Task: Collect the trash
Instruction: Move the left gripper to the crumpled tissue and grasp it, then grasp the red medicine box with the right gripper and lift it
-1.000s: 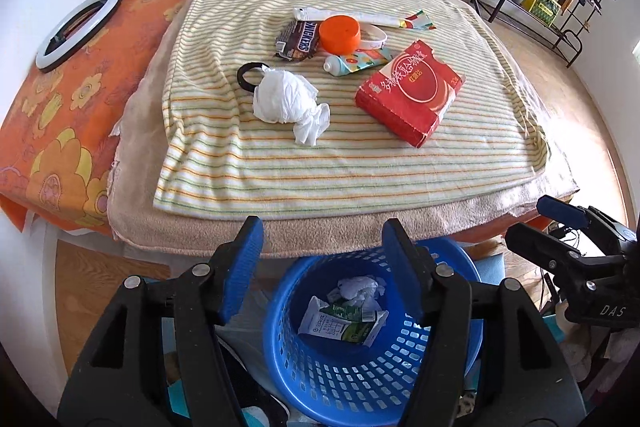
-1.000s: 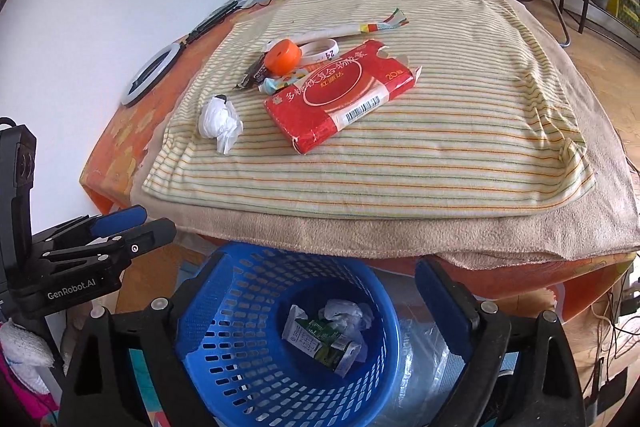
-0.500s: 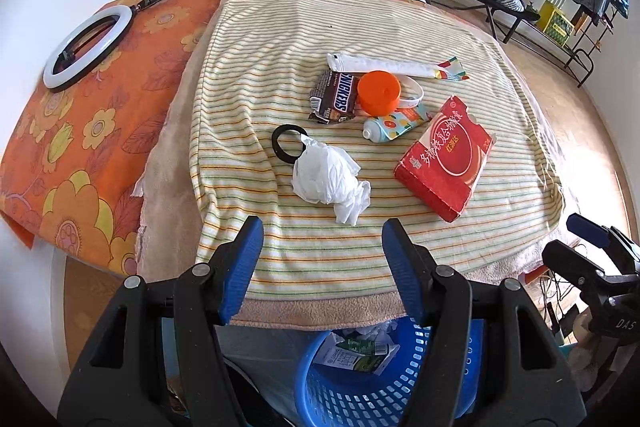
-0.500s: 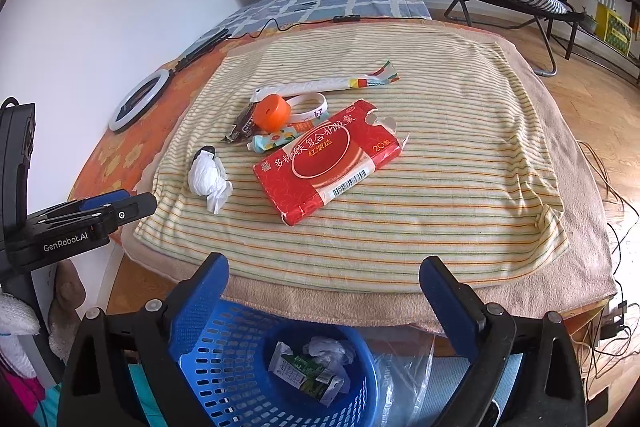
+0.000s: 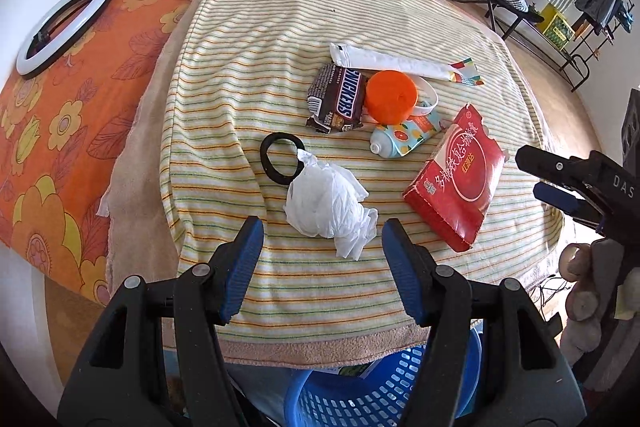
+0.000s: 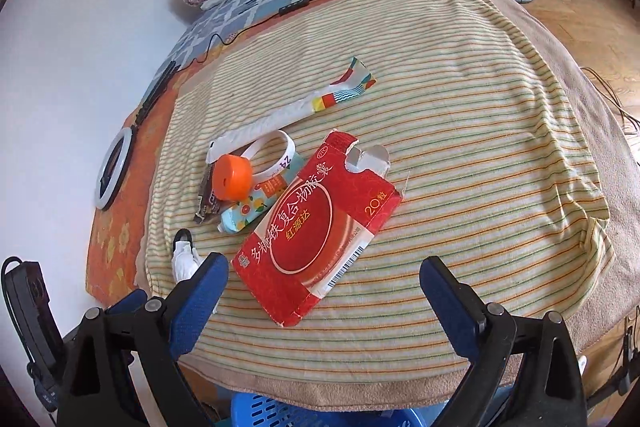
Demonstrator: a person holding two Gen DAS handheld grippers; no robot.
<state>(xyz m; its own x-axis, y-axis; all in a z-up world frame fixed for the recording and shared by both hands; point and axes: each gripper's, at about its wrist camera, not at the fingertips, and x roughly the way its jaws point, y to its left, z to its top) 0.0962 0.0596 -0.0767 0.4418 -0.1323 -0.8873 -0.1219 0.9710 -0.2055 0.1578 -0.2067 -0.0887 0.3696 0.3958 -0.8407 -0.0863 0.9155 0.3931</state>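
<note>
Our left hand-held gripper [image 5: 320, 259] gapes wide before the crumpled tissue [image 5: 326, 203] at lower centre (light, soft, squashable); we'd pinch its bulky middle

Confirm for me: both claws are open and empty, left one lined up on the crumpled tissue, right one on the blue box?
Not quite: the box ahead of the right claw is red, per the right wrist view. Both claws are open and empty, the left claw facing the crumpled tissue.
</note>
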